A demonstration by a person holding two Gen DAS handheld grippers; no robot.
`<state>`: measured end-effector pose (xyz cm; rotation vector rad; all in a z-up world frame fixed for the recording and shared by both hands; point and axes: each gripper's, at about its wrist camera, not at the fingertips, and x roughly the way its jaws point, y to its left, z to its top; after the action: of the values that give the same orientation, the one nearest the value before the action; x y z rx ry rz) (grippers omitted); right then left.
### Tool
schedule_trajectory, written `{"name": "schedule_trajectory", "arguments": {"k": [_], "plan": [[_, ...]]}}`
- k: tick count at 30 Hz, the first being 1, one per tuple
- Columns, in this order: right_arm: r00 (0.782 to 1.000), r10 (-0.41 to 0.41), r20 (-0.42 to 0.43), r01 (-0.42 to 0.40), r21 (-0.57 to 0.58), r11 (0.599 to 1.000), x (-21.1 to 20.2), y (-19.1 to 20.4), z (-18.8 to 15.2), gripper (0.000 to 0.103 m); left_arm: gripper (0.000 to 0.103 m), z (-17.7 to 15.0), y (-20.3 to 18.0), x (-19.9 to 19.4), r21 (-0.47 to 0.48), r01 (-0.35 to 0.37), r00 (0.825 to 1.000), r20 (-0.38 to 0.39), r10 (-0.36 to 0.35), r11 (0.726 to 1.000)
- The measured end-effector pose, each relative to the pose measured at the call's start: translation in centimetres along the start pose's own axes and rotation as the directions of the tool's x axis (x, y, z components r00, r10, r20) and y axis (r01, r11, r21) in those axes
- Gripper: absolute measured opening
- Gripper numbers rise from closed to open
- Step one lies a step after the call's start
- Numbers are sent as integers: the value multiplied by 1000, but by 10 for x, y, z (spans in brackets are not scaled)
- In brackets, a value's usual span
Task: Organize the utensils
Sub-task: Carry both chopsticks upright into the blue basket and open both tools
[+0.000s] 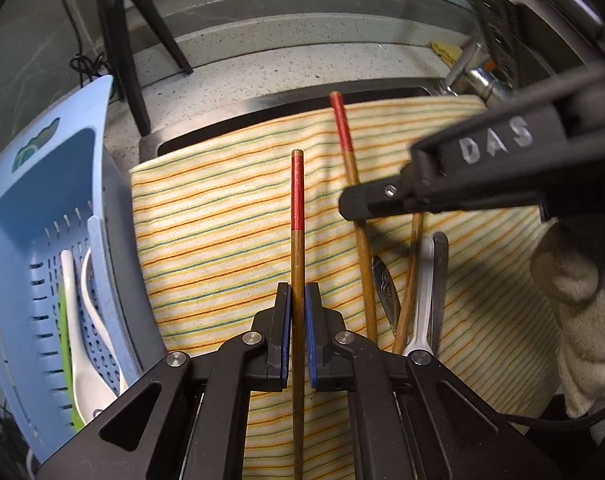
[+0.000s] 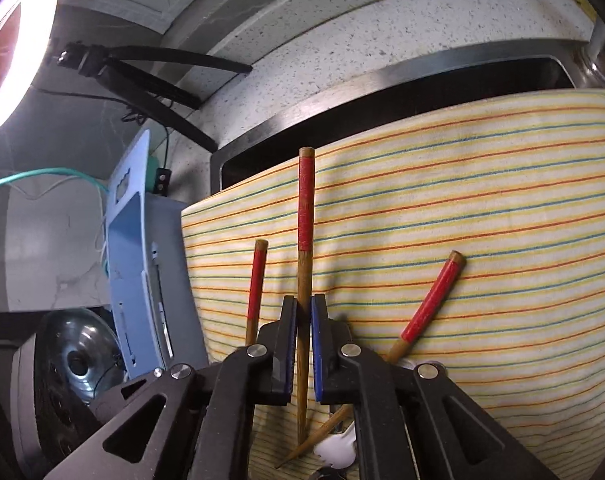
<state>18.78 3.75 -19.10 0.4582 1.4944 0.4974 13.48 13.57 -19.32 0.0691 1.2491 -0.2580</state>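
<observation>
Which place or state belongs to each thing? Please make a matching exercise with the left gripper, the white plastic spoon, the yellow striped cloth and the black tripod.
Things:
1. left gripper
2. white plastic spoon
3. yellow striped cloth
4. black tripod

Places or states:
A. lies in the light blue perforated plastic basket
B. stands on the speckled stone counter
C. shut on a red-tipped wooden chopstick
D. spread over the steel sink

Pairs: 1-C, 2-A, 3-D, 4-B
</observation>
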Motion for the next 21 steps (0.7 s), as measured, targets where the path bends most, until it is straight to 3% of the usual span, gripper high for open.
{"name": "schedule_trajectory", "arguments": {"k": [8,21], "plan": [[998,60,4,-59,-60,996,-22,18,-22,6,5,2,6,-38,-26,8,997,78,-6,1000],[985,161,68,-146,-188,971,-74,66,-29,6,5,-10,34,-124,-94,16,967,256,9,995]]}}
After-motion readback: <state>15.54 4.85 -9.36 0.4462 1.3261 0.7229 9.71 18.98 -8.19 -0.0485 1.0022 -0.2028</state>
